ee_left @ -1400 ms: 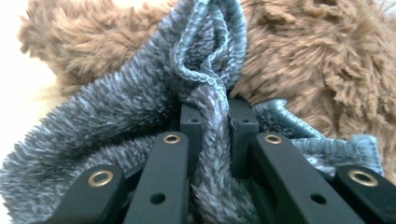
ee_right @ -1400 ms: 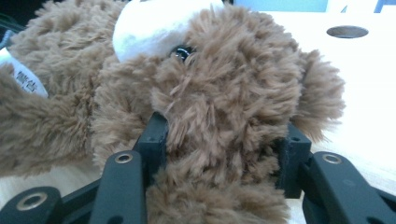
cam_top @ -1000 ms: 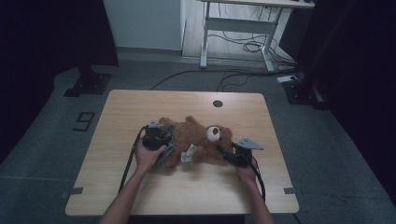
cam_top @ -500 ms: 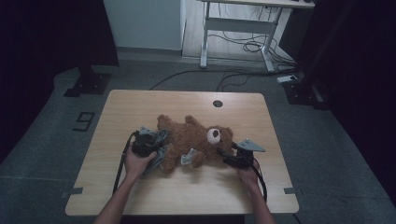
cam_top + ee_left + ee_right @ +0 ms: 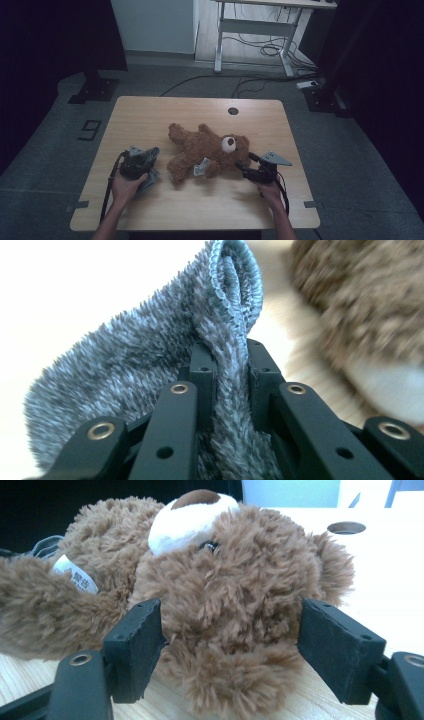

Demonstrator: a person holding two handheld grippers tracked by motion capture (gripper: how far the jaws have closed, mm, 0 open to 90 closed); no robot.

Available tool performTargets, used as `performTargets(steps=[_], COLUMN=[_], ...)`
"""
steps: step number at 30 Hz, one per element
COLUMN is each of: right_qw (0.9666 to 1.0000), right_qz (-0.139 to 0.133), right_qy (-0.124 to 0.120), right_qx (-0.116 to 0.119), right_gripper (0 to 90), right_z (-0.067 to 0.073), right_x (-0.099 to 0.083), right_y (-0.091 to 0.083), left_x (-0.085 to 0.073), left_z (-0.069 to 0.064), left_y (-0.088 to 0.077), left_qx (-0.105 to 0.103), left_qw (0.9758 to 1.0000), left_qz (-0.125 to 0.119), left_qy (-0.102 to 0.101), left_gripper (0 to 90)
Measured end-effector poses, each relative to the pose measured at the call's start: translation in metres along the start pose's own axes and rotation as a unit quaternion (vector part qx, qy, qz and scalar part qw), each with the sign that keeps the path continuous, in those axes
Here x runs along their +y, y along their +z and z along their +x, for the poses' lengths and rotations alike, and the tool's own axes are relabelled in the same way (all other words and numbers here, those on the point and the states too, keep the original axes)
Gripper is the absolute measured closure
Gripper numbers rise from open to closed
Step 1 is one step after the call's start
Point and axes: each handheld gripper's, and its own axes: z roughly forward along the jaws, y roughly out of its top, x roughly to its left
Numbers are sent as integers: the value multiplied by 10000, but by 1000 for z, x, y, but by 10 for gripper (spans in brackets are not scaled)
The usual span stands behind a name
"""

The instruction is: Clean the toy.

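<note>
Left tongs (image 5: 227, 370) clamped on grey cloth (image 5: 125, 375); right tongs (image 5: 227, 645) just opened round bear head (image 5: 240, 580); wood table (image 5: 150, 112), dark rm.

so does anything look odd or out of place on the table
Nothing damaged or spilled. The teddy bear lies sprawled on its back mid-table, a white tag sticking out. A grey fuzzy cloth is pinched, bunched, in the left gripper.

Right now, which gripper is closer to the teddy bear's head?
The right. The right gripper has its open jaws on either side of the teddy bear's head. The left gripper, shut on a grey cloth, is off past the bear's legs.
</note>
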Motion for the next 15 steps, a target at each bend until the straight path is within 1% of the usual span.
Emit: performTargets(steps=[1, 2, 3, 6, 7, 8, 9, 10, 13, 14, 15], right_qw=[10000, 10000, 10000, 10000, 9999, 9999, 9999, 9999, 9999, 9998, 9999], right_qz=[21, 39, 39, 62, 88, 94, 94, 108, 131, 128, 123], right_qy=[-18, -30, -30, -49, -47, -38, -38, -75, -111, -121, -118], right_qx=[7, 20, 20, 29, 29, 34, 34, 34, -7, -3, -12], right_gripper=[259, 258, 258, 258, 256, 254, 254, 250, 249, 248, 247], right_z=[0, 1, 1, 1, 1, 1, 1, 1, 2, 2, 2], right_x=[0, -1, -1, -2, -4, -5, -5, -6, -6, -7, -7], right_y=[0, -1, -1, -3, -5, -6, -6, -9, -11, -12, -12], left_x=[-3, -9, -9, -20, -26, -26, -29, -31, -31, -32, -32], left_z=[1, 4, 4, 7, 9, 9, 9, 9, 10, 10, 10], left_y=[0, -1, -1, -1, -1, -1, -3, -5, -5, -6, -7], left_qx=[24, 47, 47, 130, 112, 112, 146, 227, 201, 193, 202], left_qw=[10000, 9999, 9999, 9995, 9996, 9996, 9996, 9994, 9992, 9992, 9991], left_qz=[32, 116, 116, 272, 257, 257, 238, 257, 299, 311, 290], left_qy=[0, 3, 3, 65, 68, 68, 63, 107, 142, 170, 211], left_gripper=[767, 758, 747, 720, 671, 645, 645, 559, 409, 409, 362])
